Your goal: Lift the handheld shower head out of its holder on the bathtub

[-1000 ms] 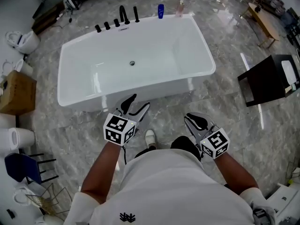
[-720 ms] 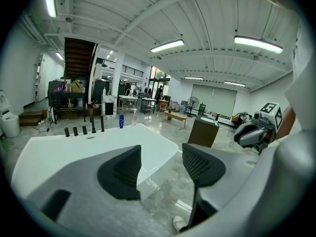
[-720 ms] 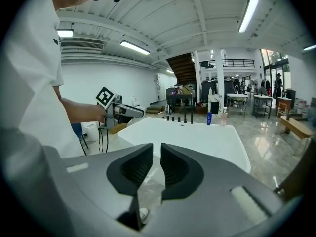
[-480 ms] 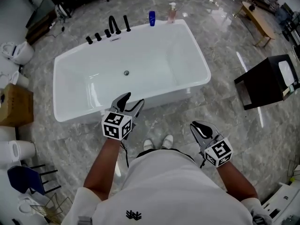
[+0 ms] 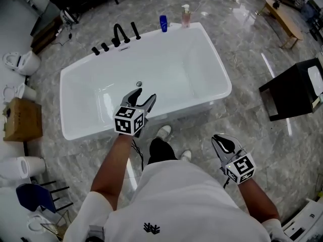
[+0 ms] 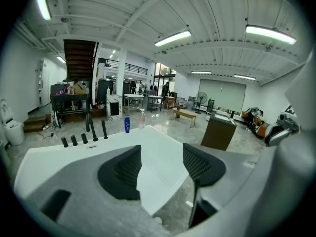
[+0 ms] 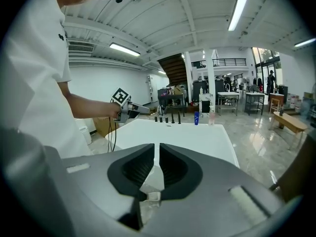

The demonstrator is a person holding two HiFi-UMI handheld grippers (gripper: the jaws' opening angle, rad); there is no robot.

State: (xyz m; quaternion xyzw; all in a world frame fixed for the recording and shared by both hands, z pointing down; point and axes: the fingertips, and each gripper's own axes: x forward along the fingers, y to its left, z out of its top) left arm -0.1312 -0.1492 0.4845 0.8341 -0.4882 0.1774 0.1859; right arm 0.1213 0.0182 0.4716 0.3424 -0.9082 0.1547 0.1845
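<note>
- Head view: the tub [image 5: 176,69] lay dead ahead. The shower head [image 5: 135,30] stood upright as a black stick on the far rim, just right of the spout [image 5: 120,34], with the knobs [image 5: 100,48] left of that. A blue bottle [image 5: 163,22] and a pump bottle [image 5: 186,15] sat further right on the same rim.
- The left gripper [image 5: 145,95] hung over the near rim, pointed across the tub and well short of the fittings. The right gripper [image 5: 222,141] was low over the floor [image 5: 262,150] at the person's right side, out of play.
- Left gripper view: the left gripper [image 6: 162,164] had its jaws wide apart. Nothing was between them, only tub wall and floor beyond. The shower head [image 6: 104,129] stood upright at frame left, well off the jaw axis.
- Right gripper view: the right gripper [image 7: 157,167] had its jaws nearly together, just a thin slit, gripping nothing. The tub ran beyond, with the left gripper [image 7: 145,109] over its near edge. The black fittings [image 7: 168,117] were small at the far end, too small to single out the shower head.
- Step, my read: approach only. The shower head looked untouched, seated in its holder.
- Next, my read: carry the left gripper across the tub and leftward, then set the open jaws either side of the stick.
- Then close on the shaft and pull straight up along its axis. No hose was visible, so expect drag.
</note>
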